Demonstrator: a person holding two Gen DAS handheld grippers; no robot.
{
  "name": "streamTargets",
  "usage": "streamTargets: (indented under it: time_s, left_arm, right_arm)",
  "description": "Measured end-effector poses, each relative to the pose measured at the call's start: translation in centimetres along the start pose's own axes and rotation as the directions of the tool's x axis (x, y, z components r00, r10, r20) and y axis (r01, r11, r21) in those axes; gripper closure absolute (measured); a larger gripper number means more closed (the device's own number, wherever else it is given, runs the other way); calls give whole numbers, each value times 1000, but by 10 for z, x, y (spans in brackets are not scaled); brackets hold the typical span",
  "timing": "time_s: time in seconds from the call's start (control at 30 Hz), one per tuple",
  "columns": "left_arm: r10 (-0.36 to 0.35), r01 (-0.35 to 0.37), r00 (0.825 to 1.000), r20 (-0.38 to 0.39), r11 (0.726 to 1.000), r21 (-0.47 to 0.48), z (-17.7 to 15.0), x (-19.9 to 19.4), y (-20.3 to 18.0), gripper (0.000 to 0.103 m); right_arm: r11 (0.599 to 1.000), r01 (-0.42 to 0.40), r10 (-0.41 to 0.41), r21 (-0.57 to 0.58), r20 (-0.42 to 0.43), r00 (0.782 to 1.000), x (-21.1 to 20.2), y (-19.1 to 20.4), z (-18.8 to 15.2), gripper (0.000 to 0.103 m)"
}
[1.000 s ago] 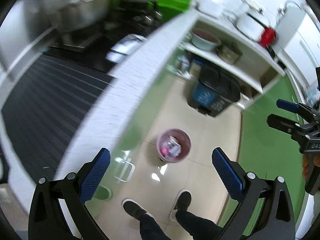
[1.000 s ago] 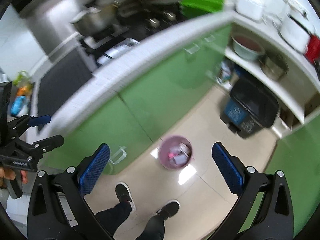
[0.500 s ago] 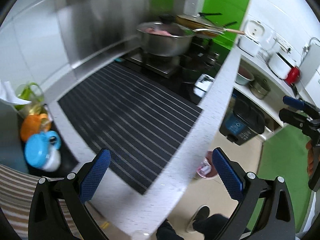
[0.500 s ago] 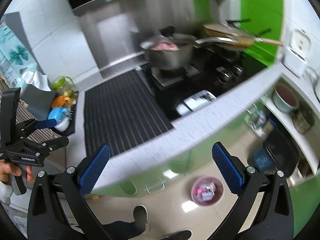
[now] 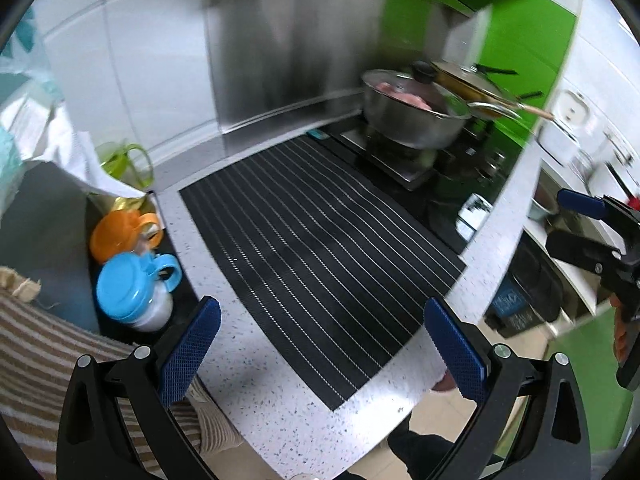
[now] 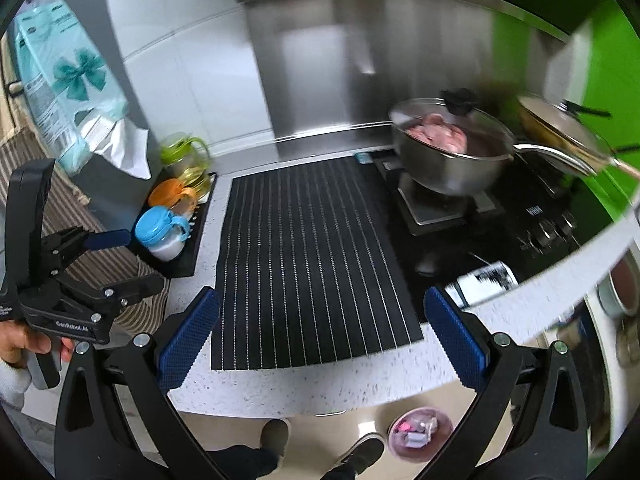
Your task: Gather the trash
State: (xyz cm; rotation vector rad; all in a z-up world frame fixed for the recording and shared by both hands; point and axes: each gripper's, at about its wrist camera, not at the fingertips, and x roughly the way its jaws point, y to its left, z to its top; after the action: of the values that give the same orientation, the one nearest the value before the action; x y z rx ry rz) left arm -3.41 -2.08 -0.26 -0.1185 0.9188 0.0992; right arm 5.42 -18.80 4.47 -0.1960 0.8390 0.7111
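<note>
your left gripper (image 5: 320, 344) and right gripper (image 6: 320, 340) both have their fingers wide and empty. the pink bin (image 6: 420, 434) on the floor, near right, already holds scraps (the white packet (image 6: 486, 282) on the table's right edge looks left to collect).

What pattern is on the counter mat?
The mat is black with thin white stripes, clearest in the right wrist view.

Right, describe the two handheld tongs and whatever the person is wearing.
Both tongs, left and right, are matte black plastic frames with silver screws and two fingers faced with blue cross-hatched pads. Seen from the right wrist camera, the left one carries small white lettering on its body, too small to read, and its hand shows a pale cuff. Dark trousers and dark shoes appear below.
</note>
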Motion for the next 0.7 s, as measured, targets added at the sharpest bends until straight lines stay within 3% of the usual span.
streamTargets:
  time_s: [0.13,0.3,0.43,0.7]
  left_arm:
    - [38,-38,999,2,999,-20,1,1,-10,6]
    - [21,-21,1000,-5,997,-72,4,0,-14,6]
    - [70,-71,997,-23,994,-80,8,4,-15,6]
    - [20,-24,999,-38,993,-115,11,9,-7,6]
  right_arm:
    - [996,-60,59,-71,-12,998,5,-7,9,3]
    - [987,-121,118,-108,-28,993,10,-14,18,3]
    - [981,-145,142,-128,-35,989,13,-17,24,3]
    - [981,-144,141,-133,-35,989,18,-17,29,3]
